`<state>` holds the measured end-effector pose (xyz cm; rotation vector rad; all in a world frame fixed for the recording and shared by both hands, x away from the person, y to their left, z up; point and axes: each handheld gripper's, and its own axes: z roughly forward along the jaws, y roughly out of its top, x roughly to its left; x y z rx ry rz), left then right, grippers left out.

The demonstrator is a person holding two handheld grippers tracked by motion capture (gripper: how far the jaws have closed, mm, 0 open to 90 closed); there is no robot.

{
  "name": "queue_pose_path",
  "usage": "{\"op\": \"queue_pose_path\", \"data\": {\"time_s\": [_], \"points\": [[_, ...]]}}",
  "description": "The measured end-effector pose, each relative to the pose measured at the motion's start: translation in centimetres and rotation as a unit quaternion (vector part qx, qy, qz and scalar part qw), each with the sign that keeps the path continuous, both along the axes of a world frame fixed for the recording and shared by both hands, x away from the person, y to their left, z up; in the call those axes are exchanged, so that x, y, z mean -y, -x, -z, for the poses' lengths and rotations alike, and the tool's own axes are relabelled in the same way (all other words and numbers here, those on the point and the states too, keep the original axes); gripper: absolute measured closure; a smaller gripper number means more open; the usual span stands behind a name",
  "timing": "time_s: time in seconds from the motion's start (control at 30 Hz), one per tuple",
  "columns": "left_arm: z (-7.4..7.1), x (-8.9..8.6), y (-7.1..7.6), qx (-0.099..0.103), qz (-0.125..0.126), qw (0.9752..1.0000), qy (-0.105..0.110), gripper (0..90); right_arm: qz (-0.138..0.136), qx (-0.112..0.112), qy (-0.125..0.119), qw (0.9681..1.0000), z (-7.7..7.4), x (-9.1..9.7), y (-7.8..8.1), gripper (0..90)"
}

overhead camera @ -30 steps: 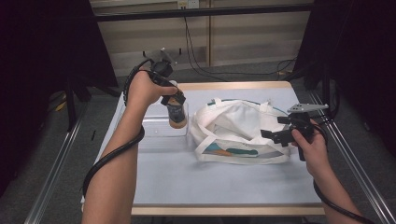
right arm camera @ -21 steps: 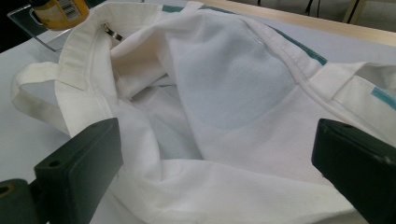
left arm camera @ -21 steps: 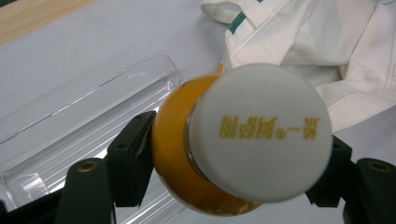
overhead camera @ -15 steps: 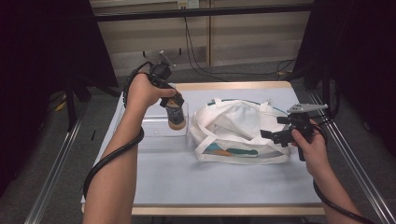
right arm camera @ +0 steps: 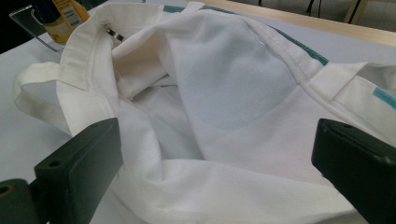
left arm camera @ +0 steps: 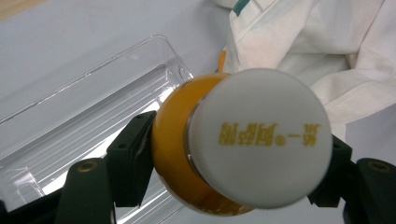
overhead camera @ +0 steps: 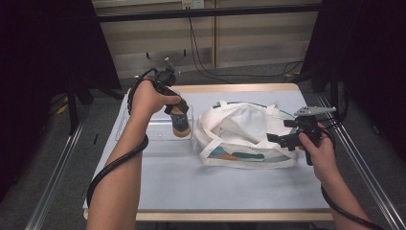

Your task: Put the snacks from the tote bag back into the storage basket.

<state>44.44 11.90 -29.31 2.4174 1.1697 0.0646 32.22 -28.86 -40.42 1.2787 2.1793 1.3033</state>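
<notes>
The left gripper grips the small orange bottle with a white cap above the clear plastic tray, beside the white cloth bag, where it should go next; the right gripper waits open at the bag.

Yellow Chinese characters, blurred and upside down, are printed on the bottle's white cap; unreadable.

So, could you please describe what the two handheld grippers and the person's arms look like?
Both claws are black with blocky jaws. The right claw carries a grey three-cornered plate on top. A thick black cable trails from the left claw along the forearm, another from the right. The forearms are bare, without sleeves.
</notes>
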Motion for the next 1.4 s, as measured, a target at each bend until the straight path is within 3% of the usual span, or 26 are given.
{"op": "queue_pose_path", "data": {"time_s": [0.2,0.23,0.37,0.47,1.4], "points": [[0.3,-0.1,0.1,-0.007,0.007,0.9999,-0.004,30.8,0.001,0.001,0.001,1.0,0.0,0.1,0.0,1.6],[0.4,0.0,0.2,-0.007,-0.001,1.0,0.004,30.8,0.001,0.001,-0.001,1.0,0.0,0.1,0.0,1.6],[0.6,-0.1,0.2,-0.008,0.005,0.9999,-0.004,30.8,0.001,0.002,-0.001,1.0,-0.1,0.1,0.0,1.6],[0.7,-0.1,0.2,-0.012,0.001,0.9999,0.003,30.7,0.002,0.002,-0.001,1.0,-0.1,0.1,0.0,1.6],[1.7,-0.3,0.6,-0.012,0.004,0.9999,-0.001,30.7,-0.001,0.002,-0.002,1.0,-0.2,0.0,0.0,1.6]]}}
